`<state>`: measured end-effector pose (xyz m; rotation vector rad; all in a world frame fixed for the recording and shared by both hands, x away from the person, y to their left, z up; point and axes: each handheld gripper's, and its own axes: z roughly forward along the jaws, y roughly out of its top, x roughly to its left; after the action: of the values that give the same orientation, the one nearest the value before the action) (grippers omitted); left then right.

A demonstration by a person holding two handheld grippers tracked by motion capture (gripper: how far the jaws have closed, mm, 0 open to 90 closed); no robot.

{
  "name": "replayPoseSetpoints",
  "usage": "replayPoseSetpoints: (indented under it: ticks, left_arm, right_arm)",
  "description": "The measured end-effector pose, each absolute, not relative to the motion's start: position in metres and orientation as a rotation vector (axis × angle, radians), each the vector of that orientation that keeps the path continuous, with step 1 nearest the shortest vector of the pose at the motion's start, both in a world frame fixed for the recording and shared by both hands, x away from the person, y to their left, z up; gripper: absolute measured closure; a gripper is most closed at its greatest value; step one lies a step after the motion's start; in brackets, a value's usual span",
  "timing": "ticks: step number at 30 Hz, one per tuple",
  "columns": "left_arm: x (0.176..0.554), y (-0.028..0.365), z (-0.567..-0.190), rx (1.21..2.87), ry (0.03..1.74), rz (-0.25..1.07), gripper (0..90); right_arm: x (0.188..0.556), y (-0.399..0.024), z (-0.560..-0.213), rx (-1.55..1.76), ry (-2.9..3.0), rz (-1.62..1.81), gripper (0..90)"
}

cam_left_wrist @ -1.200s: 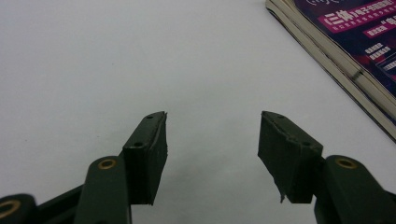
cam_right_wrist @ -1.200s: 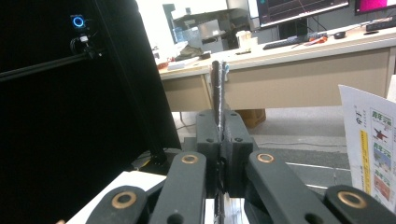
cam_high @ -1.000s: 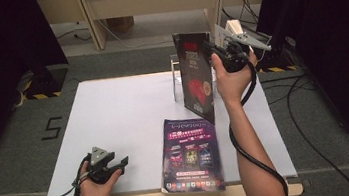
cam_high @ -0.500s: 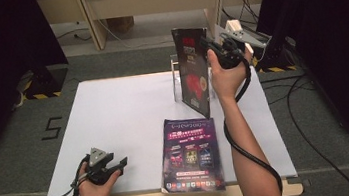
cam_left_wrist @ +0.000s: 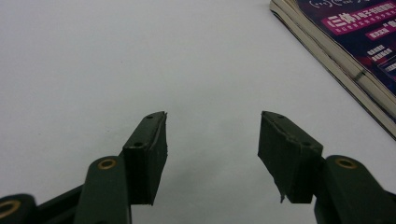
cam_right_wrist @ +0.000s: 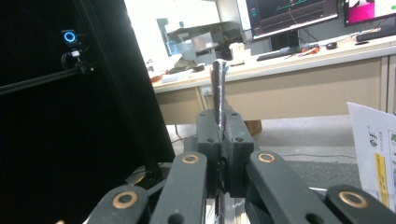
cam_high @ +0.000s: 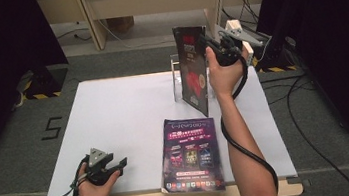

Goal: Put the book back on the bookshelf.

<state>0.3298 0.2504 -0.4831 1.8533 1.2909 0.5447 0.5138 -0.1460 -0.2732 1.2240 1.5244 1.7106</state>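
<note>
While upright: magazine (cam_high: pixel 193 70) gripped edge-on by right tongs (cam_high: pixel 210 44), long axis vertical, just above clear stand (cam_high: pixel 178 77) at counter (cam_high: pixel 115 120) far edge.
Left tongs (cam_high: pixel 115 164): wide, empty, near front edge.

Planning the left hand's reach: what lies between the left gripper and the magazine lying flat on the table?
Nothing: in the high view, bare white table separates the open left gripper from the flat magazine. The left gripper view agrees.

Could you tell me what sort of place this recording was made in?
Probably a lab or office workspace: a white table set between black curtains, cables on grey carpet, and desks with monitors and a keyboard in the background.
</note>
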Motion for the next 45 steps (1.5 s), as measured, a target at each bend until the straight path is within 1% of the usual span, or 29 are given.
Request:
replayPoseSetpoints:
  ticks: [18,26,32,40,45]
  left_arm:
    - [0.330,0.250,-0.483,1.857,1.288,0.553,41.7]
    - [0.330,0.251,-0.484,1.857,1.290,0.550,41.7]
    - [0.330,0.250,-0.485,1.860,1.293,0.544,41.7]
    - [0.330,0.249,-0.486,1.865,1.292,0.541,41.7]
    - [0.330,0.247,-0.487,1.864,1.293,0.540,41.7]
  right_arm:
    - [0.539,-0.133,-0.274,1.239,1.489,1.710,87.4]
    - [0.548,-0.129,-0.283,1.240,1.484,1.692,87.3]
    - [0.539,-0.132,-0.287,1.208,1.485,1.655,87.0]
    - [0.520,-0.144,-0.299,1.176,1.522,1.606,86.6]
    - [0.513,-0.149,-0.306,1.173,1.544,1.593,86.7]
